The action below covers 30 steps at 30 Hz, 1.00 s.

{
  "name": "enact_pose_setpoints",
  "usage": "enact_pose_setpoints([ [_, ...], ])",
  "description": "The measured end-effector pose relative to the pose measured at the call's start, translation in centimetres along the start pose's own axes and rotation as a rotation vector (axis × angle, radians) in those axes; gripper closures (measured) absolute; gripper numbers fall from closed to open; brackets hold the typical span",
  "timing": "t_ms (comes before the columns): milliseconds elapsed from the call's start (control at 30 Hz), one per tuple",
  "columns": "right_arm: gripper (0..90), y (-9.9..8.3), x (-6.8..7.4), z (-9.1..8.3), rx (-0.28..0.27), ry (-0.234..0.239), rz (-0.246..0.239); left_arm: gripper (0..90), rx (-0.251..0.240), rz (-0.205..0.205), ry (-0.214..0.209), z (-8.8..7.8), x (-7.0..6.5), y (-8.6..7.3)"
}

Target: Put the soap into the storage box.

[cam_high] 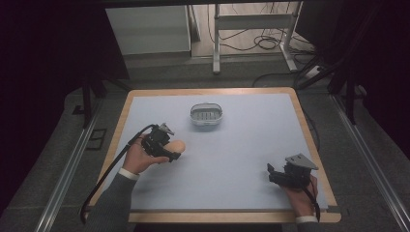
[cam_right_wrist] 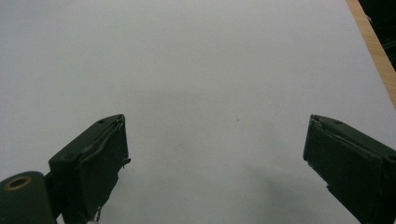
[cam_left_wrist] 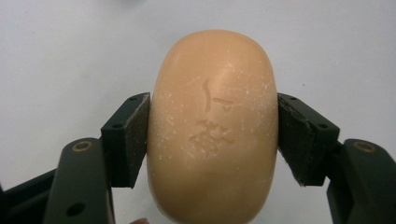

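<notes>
- left gripper [cam_high: 170, 151] clamps soap bar [cam_left_wrist: 212, 126], near-left of soap dish [cam_high: 207, 115]
- keep squeeze steady, lower soap flat into dish
- right gripper [cam_right_wrist: 215, 154] jaws wide, empty, near-right of dish

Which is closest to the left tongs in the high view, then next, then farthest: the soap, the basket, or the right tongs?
1. Soap: clamped in the left tongs.
2. Basket: farther up the table, near its middle.
3. Right tongs: across the table, at its right edge.

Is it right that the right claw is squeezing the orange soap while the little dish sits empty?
No. The left claw squeezes the soap, as the left gripper view shows. The right claw is open and holds nothing. The dish does look empty.
</notes>
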State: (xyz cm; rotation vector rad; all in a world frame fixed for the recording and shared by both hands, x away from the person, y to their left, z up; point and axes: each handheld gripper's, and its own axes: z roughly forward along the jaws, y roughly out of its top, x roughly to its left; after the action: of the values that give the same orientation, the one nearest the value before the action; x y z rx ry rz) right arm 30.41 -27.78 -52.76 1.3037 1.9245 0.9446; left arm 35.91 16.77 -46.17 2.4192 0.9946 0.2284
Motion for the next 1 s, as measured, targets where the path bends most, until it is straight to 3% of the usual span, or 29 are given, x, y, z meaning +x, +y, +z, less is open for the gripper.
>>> enact_pose_setpoints([
  [1000, 6.7, 0.0, 0.0, 0.0, -0.001, 0.002, 0.005, 31.9, -0.024, 0.021, 0.019, -0.5, 0.5, 2.7],
])
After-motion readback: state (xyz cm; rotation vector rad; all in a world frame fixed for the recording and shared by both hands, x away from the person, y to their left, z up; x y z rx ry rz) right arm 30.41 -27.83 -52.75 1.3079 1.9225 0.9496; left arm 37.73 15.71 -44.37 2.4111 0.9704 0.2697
